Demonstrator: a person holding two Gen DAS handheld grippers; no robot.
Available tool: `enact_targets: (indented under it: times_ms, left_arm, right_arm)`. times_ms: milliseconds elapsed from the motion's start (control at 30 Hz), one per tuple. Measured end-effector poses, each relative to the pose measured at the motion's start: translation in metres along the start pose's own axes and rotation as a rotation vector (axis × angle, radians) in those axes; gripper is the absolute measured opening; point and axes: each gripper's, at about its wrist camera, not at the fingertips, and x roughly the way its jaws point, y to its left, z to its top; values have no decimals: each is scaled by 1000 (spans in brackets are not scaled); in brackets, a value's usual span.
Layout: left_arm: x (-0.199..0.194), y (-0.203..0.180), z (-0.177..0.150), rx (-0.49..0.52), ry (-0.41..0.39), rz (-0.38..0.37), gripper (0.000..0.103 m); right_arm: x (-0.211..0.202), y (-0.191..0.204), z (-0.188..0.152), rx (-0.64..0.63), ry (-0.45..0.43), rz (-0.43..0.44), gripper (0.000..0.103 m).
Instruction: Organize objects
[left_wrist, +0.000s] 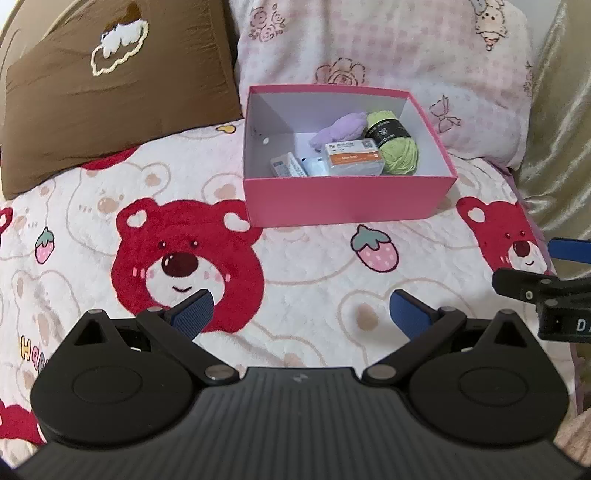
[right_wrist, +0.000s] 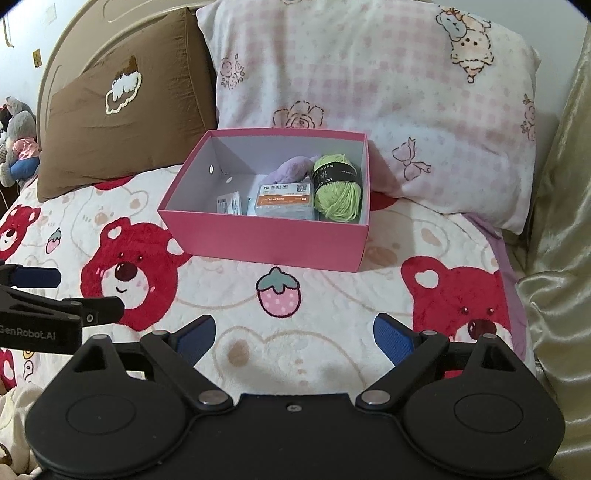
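Open pink cardboard box (left_wrist: 347, 199) (right_wrist: 266, 240) sitting on a fluffy white bed blanket with red bears and strawberries (left_wrist: 314, 266) (right_wrist: 325, 295), just in front of a soft pink checked pillow (left_wrist: 388, 48) (right_wrist: 369, 74). Brown pillow with a stitched cloud (left_wrist: 110, 92) (right_wrist: 125, 114) to the left of it. Inside the box: round ball of green yarn with a black paper band (left_wrist: 397, 146) (right_wrist: 337, 192) at the right end, purple fuzzy cloth thing (left_wrist: 341, 129) (right_wrist: 291, 168) behind, clear flat packet with an orange label (left_wrist: 351, 158) (right_wrist: 282, 201) in front, small white packet (left_wrist: 288, 166) (right_wrist: 229, 203) beside it. Left tool (left_wrist: 300, 315) held low over the blanket, blue pads wide apart, holding nothing. Right tool (right_wrist: 294, 338) the same: spread wide, nothing between the pads, well apart from the box.
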Motion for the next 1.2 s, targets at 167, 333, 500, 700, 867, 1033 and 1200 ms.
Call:
enact_targets:
  times_ms: [167, 333, 500, 700, 867, 1033, 1200]
  left_arm:
    - [7, 3, 0, -18, 43, 4, 103]
    - [7, 1, 0, -26, 51, 7, 103]
    - [6, -6, -2, 21, 48, 70, 103]
    - [2, -6, -5, 14, 37, 66, 103]
    - [1, -12, -6, 26, 25, 61, 103]
    - [6, -15, -7, 20, 43, 56, 103]
    - [8, -16, -8, 36, 61, 72, 103]
  right_arm:
    - [1, 1, 0, -4, 4, -1, 95]
    - [2, 1, -1, -9, 12, 4, 95]
    - [1, 2, 0, -14, 20, 9, 95]
    - [0, 4, -4, -32, 21, 13, 95]
    - [-1, 6, -3, -48, 10, -7, 95]
    - [-1, 7, -4, -57, 10, -14, 95]
    - [0, 7, -4, -69, 9, -30, 95]
